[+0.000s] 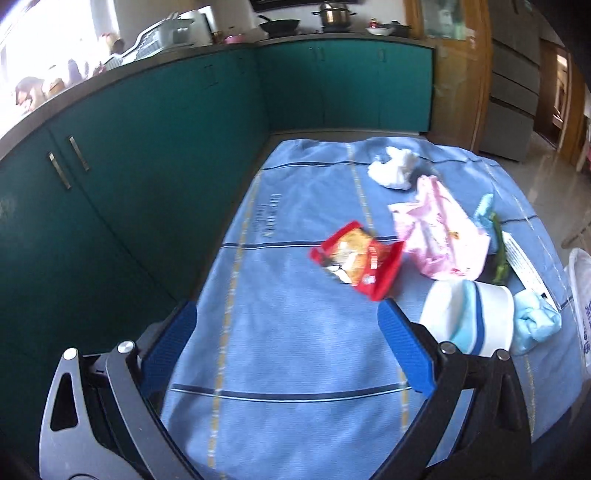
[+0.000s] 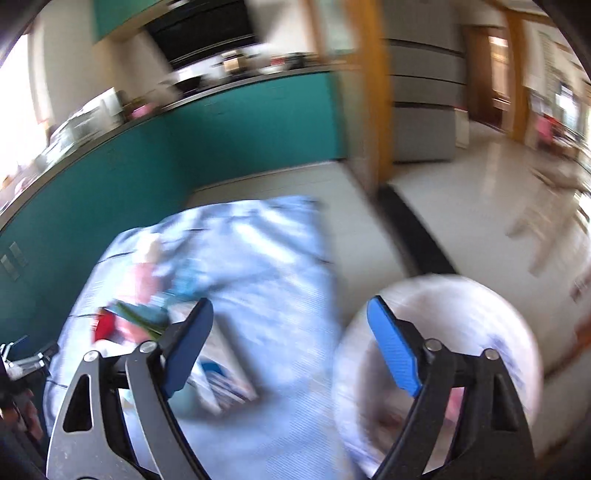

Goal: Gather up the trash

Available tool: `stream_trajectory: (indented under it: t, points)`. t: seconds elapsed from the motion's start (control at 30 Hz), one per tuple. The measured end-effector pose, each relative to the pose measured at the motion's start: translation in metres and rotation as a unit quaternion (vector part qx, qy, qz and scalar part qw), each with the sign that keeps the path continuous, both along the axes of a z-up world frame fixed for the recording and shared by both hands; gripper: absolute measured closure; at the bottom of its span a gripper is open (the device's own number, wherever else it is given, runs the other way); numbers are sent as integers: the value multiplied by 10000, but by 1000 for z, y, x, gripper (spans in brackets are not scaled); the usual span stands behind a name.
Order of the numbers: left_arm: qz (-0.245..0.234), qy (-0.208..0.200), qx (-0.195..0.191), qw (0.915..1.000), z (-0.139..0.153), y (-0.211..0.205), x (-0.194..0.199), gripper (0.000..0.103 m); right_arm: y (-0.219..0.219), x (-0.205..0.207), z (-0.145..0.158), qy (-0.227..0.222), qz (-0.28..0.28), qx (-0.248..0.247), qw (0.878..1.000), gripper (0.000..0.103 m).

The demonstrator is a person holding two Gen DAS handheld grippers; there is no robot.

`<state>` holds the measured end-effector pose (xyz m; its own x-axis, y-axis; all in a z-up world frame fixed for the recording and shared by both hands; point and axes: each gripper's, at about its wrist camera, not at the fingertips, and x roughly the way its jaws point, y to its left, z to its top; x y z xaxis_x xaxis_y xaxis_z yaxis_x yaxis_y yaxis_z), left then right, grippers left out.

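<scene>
Wrapper (image 1: 356,258) is lying nearest the left tool (image 1: 288,332) — both tools are gaping, empty; straddle it flat on the worktop (image 1: 280,369) before pinching.

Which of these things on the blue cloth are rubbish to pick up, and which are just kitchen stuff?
Rubbish: red wrapper, pink wrapper, white tissue, paper cup, going in the white bag.
Just there: pot, pan, green cabinets.

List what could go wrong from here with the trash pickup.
The paper cup lies on its side right beside the open left gripper; a sweep toward the red wrapper may roll it away. The right wrist view is badly blurred, so aiming the open right gripper at the white bag is uncertain.
</scene>
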<state>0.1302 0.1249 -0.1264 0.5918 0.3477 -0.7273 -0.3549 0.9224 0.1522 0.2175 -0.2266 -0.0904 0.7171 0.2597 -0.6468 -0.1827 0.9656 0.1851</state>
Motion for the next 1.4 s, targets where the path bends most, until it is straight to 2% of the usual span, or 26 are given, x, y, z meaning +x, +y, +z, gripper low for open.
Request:
stream_trajectory:
  t: [0.13, 0.23, 0.37, 0.5, 0.6, 0.63, 0.67, 0.7, 0.83, 0.93, 1.03, 1.17, 1.3, 1.4]
  points:
    - [22, -44, -35, 10000, 6, 15, -2, 5, 107, 60, -3, 336, 966, 16, 9948, 18]
    - [17, -30, -39, 10000, 2, 30, -6, 5, 180, 99, -8, 560, 1363, -111, 9890, 18]
    - [53, 15, -87, 9999, 0, 42, -20, 5, 249, 157, -28, 1094, 1246, -390, 9854, 18]
    - [131, 112, 63, 9998, -4, 55, -38, 5, 295, 199, -65, 1625, 833, -1121, 9768, 18]
    - [236, 139, 180, 9995, -5, 66, -52, 4, 300, 208, -86, 2057, 738, -1101, 9696, 19]
    - [262, 146, 175, 9994, -7, 70, -55, 3, 301, 209, -89, 2120, 720, -1111, 9683, 25]
    - [280, 154, 151, 9994, -8, 73, -57, 3, 301, 208, -90, 2121, 716, -1145, 9679, 40]
    - [295, 169, 103, 9994, -10, 76, -58, 3, 302, 205, -92, 2125, 775, -1196, 9667, 47]
    - [247, 159, -55, 9996, -13, 78, -57, 3, 303, 189, -90, 1956, 1090, -1439, 9639, 60]
    - [135, 87, -137, 9998, -12, 73, -54, 3, 296, 170, -76, 1823, 1303, -1433, 9640, 61]
    - [9, 94, -215, 9997, -14, 67, -48, 3, 288, 150, -56, 1694, 1534, -1200, 9661, 61]
    - [-85, 103, -372, 9992, -18, 64, -39, 3, 266, 101, -20, 1286, 1978, -771, 9687, 61]
    - [-161, 160, -342, 9992, -21, 58, -29, 3, 219, 44, 9, 821, 2263, -194, 9704, 61]
    - [-255, 176, -534, 9981, -22, 58, -21, 3, 174, 10, 19, 610, 2131, 178, 9750, 61]
